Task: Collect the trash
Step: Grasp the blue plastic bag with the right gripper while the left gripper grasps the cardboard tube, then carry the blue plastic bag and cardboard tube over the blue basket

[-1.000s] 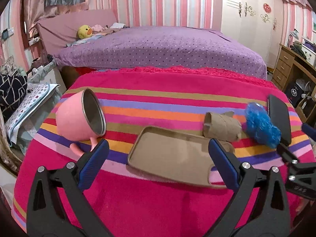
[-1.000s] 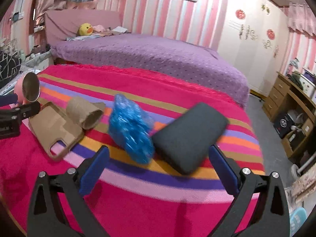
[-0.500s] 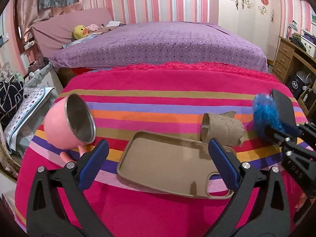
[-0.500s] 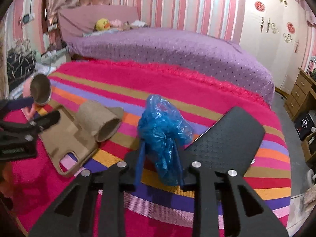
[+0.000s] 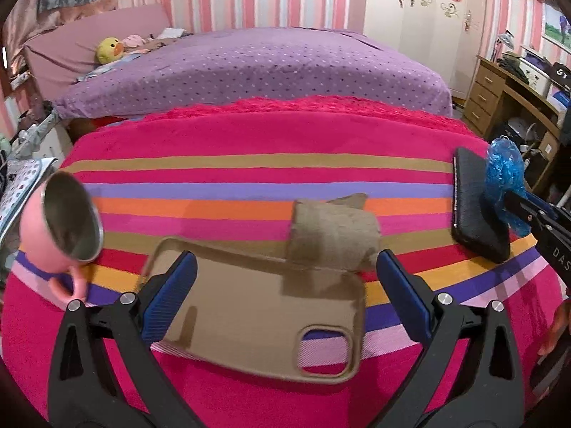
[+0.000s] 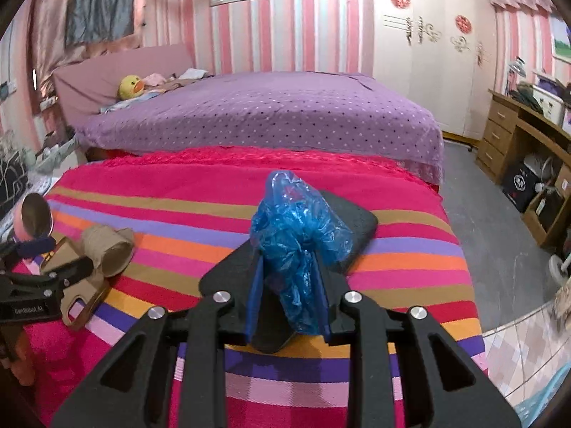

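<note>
Right hand-held gripper (image 6: 287, 303) clamping blue bag (image 6: 298, 246), left wrist view shows tan case (image 5: 257, 306)

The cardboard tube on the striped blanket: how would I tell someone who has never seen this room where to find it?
Find the bright striped blanket in front of the purple bed. Mid-blanket lies a tan phone case; the cardboard tube lies on its side at the case's far edge. It is the only brown, open-ended roll there.
</note>
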